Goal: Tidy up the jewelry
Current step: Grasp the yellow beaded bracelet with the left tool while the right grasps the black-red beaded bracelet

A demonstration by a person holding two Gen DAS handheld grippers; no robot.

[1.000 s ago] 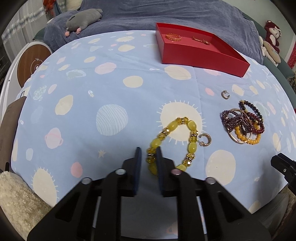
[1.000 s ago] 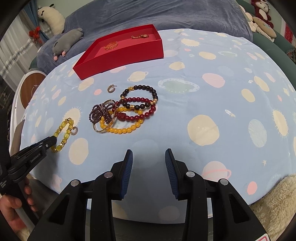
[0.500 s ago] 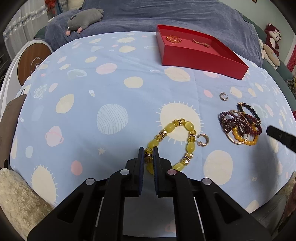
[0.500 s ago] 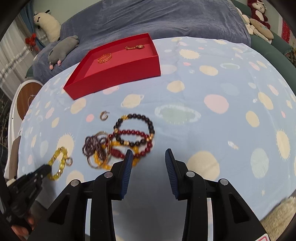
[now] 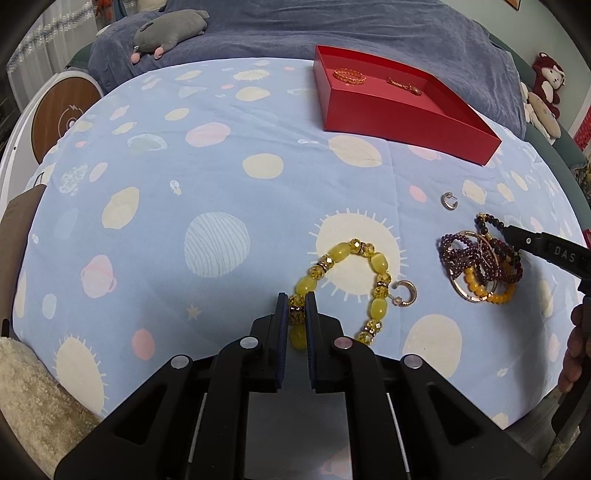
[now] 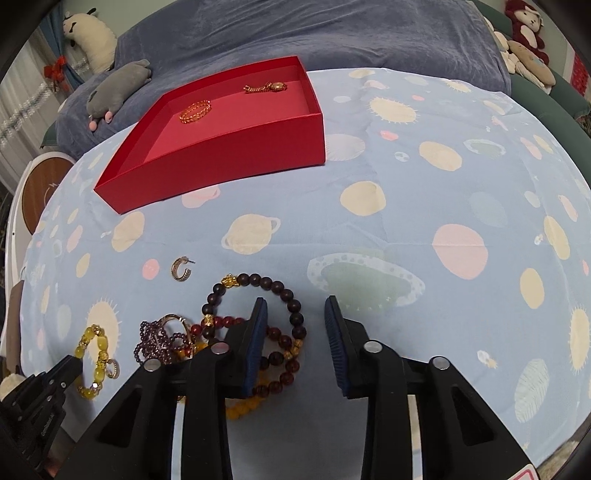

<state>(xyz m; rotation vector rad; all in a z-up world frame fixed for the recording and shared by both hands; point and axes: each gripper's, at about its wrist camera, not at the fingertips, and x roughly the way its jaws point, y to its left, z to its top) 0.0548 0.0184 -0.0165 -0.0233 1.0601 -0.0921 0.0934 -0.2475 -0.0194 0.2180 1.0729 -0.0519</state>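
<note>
1. The left gripper [image 5: 296, 309] has its two dark blue ribbed pads pressed on a brown glittery bead of the yellow bead bracelet [image 5: 347, 288], so it is grasping that bracelet.
2. The yellow bead bracelet is a loop of smooth oval yellow beads and small sparkly amber ones. It lies on the soft light blue cloth with round planets and suns [image 5: 207, 177], partly over a pale sun.
3. A small gold C-shaped hoop earring [image 5: 406, 293] lies right against the bracelet's side.
4. The right gripper [image 6: 295, 314] has its flat blue ribbed pads spread wide apart with nothing between them. It hangs above the pile of bracelets.
5. The pile [image 6: 240, 332] has a ring of round dark brown wooden-looking beads [image 6: 258, 284], shiny dark red beads, tiny purple beads, a thin gold hoop and smooth orange beads, all tangled and touching.
6. A second little gold hoop earring [image 6: 181, 268] lies alone near the pile, on the side toward the box.
7. The shallow red cardboard box [image 6: 236, 147] sits farther back on the cloth. Inside are a twisted gold ring-shaped bracelet [image 6: 195, 110] and a gold chain piece [image 6: 265, 87], well apart.
8. A grey plush toy [image 5: 170, 31] lies on the fuzzy blue blanket behind.
</note>
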